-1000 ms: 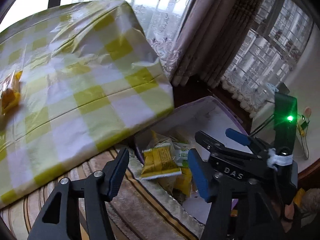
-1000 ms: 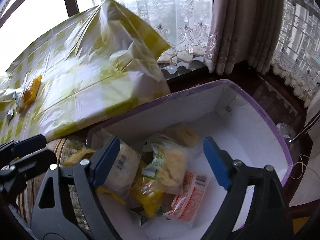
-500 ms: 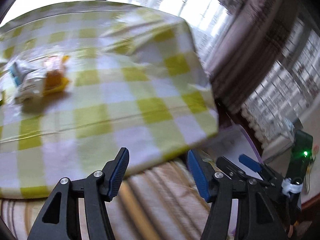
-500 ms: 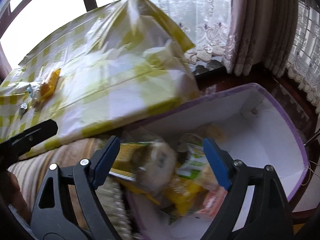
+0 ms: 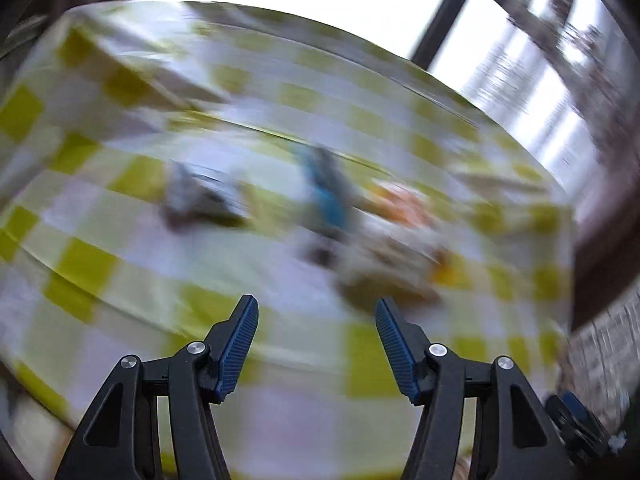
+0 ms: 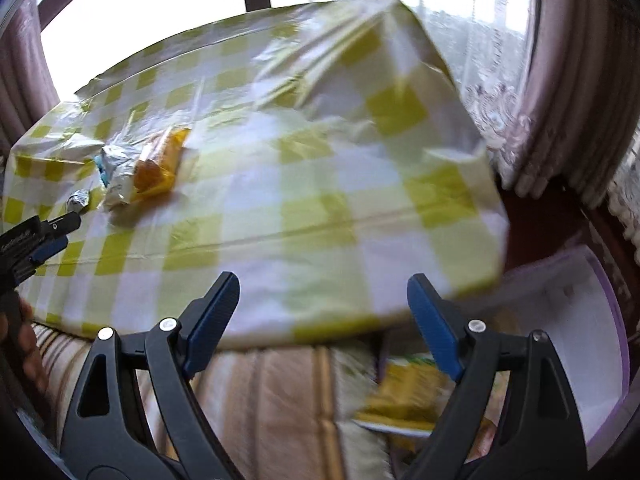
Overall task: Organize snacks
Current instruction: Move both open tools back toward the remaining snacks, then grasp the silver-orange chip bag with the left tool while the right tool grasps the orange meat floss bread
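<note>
Several snack packets lie on the yellow-and-white checked tablecloth (image 6: pixel 312 184): an orange packet (image 6: pixel 160 164), a white-and-blue packet (image 6: pixel 114 172) and a small silver packet (image 6: pixel 78 200). The left wrist view is blurred and shows the same group, a grey packet (image 5: pixel 196 200), a blue one (image 5: pixel 328 196) and an orange one (image 5: pixel 404 204). My left gripper (image 5: pixel 316 320) hangs open over the cloth just short of them, nothing between its fingers. My right gripper (image 6: pixel 322 296) is open and empty near the table's front edge. A yellow packet (image 6: pixel 404 396) lies in the white box (image 6: pixel 580 320).
The white box has a purple rim and sits low beside the table on a striped cushion (image 6: pixel 280 400). Curtains (image 6: pixel 572 100) and a window close off the right and back. A hand (image 6: pixel 24 344) holds the left gripper (image 6: pixel 60 234) at the left edge.
Both grippers swung away from the box toward the table. The left moved further and rolled, so the packets on the cloth now lie ahead of it. Both stayed open.
</note>
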Demonstrator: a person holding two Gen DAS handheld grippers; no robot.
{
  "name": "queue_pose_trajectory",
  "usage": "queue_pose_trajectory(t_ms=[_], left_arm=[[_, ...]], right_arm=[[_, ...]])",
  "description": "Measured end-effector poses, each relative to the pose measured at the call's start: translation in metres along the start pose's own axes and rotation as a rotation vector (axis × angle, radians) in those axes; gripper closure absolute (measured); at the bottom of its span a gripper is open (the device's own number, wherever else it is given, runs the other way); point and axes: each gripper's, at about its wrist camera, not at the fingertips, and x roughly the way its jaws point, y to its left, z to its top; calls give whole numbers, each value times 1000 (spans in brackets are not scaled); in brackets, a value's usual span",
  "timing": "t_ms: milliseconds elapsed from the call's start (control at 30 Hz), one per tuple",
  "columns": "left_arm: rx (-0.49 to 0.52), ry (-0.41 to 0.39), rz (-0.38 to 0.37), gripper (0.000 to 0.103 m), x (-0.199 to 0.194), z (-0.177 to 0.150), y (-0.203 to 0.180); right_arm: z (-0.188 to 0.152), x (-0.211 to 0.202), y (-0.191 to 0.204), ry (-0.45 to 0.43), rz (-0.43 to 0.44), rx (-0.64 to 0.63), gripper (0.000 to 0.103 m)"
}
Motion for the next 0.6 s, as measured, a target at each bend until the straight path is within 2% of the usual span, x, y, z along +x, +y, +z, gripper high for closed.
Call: queue_pose_trajectory(t_ms=[167, 300, 467, 533, 567, 600], left_arm=[[-110, -26, 49, 41, 17, 34, 54], [-146, -37, 49, 41, 35, 53, 64], [-123, -25, 92, 35, 59, 67, 70], [-75, -36, 108, 35, 61, 66, 68], [-41, -38, 124, 36, 63, 65, 63], [-11, -40, 138, 41, 64, 64, 60]], right_arm=[[21, 13, 31, -28, 29, -28, 15], [39, 25, 54, -52, 50, -31, 14], [65, 43, 88, -88, 93, -33, 12], [75, 47, 101, -105, 106, -36, 10], [81, 50, 108, -112, 114, -33, 9], [86, 53, 113, -115, 120, -31, 8]])
